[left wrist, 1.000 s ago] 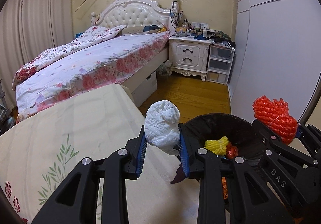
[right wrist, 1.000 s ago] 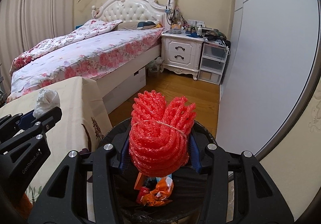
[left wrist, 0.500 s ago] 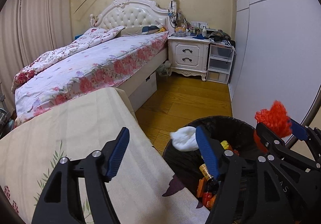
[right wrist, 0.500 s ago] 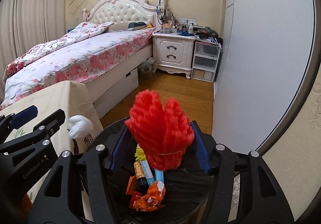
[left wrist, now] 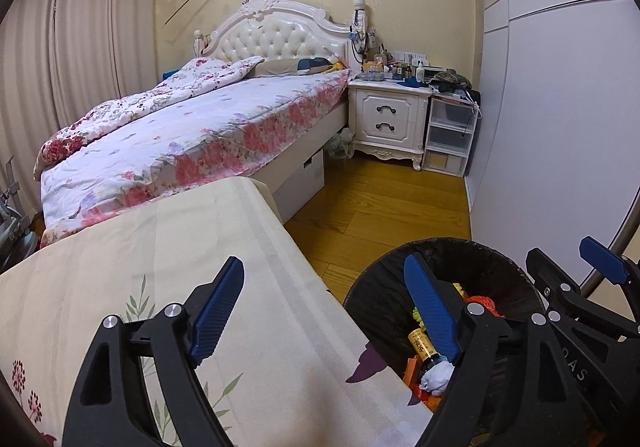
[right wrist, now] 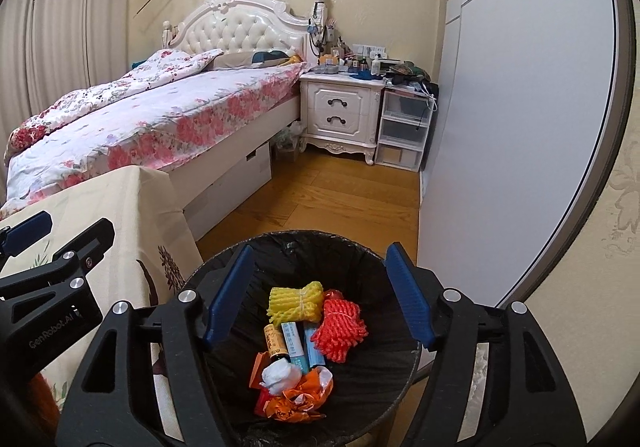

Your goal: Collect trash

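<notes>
A round bin with a black liner [right wrist: 304,243] [left wrist: 496,251] stands on the floor beside the table. Inside lie a red foam net [right wrist: 340,331], a yellow foam net [right wrist: 296,301], a white crumpled tissue [right wrist: 280,374] [left wrist: 438,377], an orange wrapper [right wrist: 298,399], a small brown bottle [right wrist: 274,343] and small boxes. My right gripper [right wrist: 320,295] hangs over the bin, jaws opening, nothing between them. My left gripper [left wrist: 324,311] hovers over the table edge and the bin's left rim, jaws opening and empty.
A table with a cream flowered cloth [left wrist: 140,267] is at the left. Behind it stands a bed [left wrist: 192,127], then a white nightstand [left wrist: 390,119] with plastic drawers [left wrist: 448,135]. A white wardrobe [right wrist: 520,107] lines the right side. Wooden floor [left wrist: 380,199] lies between.
Both grippers opened. The white tissue dropped from the left one and the red foam net from the right one; both now lie in the bin.
</notes>
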`<action>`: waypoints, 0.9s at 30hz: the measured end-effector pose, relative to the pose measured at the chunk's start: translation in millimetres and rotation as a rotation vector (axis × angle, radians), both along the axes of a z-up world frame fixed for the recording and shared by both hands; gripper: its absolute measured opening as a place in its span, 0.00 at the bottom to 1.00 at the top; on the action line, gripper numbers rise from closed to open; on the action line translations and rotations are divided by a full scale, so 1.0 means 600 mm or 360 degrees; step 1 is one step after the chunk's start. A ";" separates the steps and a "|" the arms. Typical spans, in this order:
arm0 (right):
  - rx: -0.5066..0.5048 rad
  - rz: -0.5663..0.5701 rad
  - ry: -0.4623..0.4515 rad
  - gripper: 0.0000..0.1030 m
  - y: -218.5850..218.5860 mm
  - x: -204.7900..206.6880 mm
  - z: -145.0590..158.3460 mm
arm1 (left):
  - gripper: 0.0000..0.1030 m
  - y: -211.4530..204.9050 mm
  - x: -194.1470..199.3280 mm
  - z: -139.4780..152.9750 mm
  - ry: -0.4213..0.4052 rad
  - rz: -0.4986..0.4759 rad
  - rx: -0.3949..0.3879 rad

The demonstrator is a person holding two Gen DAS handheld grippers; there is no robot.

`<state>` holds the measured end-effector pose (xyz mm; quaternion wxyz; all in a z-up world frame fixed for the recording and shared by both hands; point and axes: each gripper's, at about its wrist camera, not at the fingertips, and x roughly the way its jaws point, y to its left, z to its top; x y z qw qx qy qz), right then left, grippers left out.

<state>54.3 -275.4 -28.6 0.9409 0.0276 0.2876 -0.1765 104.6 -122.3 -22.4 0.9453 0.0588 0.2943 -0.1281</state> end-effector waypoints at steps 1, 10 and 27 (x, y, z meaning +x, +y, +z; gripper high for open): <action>0.0003 -0.0004 -0.0003 0.65 0.001 -0.002 0.001 | 0.78 0.002 -0.003 0.001 -0.0004 0.0000 -0.0001; -0.0002 -0.0011 -0.0035 0.67 0.020 -0.033 0.008 | 0.78 0.029 -0.026 0.003 -0.0004 0.0036 -0.0023; -0.0049 0.0012 -0.0056 0.73 0.043 -0.048 0.005 | 0.78 0.053 -0.044 0.007 -0.0029 0.0081 -0.0039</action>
